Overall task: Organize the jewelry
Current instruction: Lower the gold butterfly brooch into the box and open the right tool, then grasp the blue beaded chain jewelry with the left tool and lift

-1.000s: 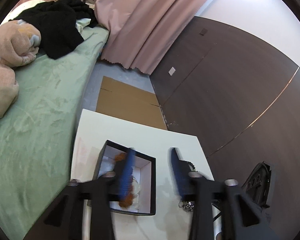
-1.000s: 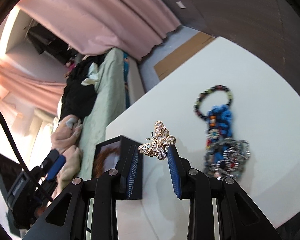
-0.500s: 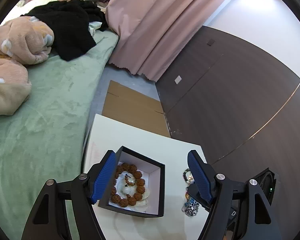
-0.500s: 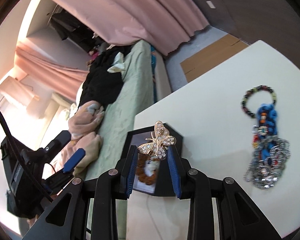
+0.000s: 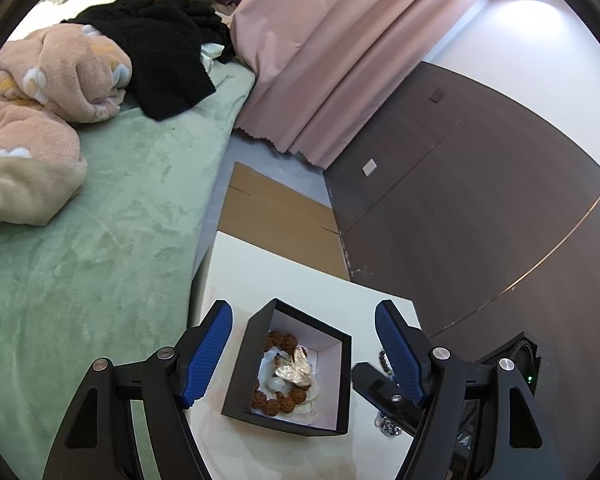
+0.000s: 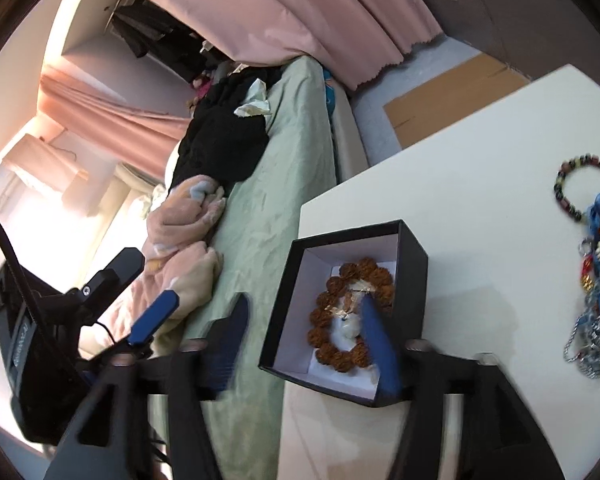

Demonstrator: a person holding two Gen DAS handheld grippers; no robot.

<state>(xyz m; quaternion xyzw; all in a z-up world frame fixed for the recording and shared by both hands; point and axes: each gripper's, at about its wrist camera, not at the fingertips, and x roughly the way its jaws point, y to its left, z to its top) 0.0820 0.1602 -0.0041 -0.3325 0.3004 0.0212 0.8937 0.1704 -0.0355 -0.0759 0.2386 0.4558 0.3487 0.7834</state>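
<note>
Black box (image 6: 414, 258) near table's (image 6: 480, 152) bed-side edge; gold brooch (image 5: 294, 370) inside. Right gripper (image 6: 304, 332) jaws opening, empty. Left gripper (image 5: 304, 350) jaws spread, empty.

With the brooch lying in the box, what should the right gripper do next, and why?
Probably swing over to the jewelry pile on the white table. The brooch already lies in the black box, and the right gripper, jaws opening, holds nothing.

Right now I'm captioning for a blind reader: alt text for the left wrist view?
An open black box on a white table holds a brown bead bracelet and a gold butterfly brooch, framed by the open left claw; a green bed lies left.
</note>
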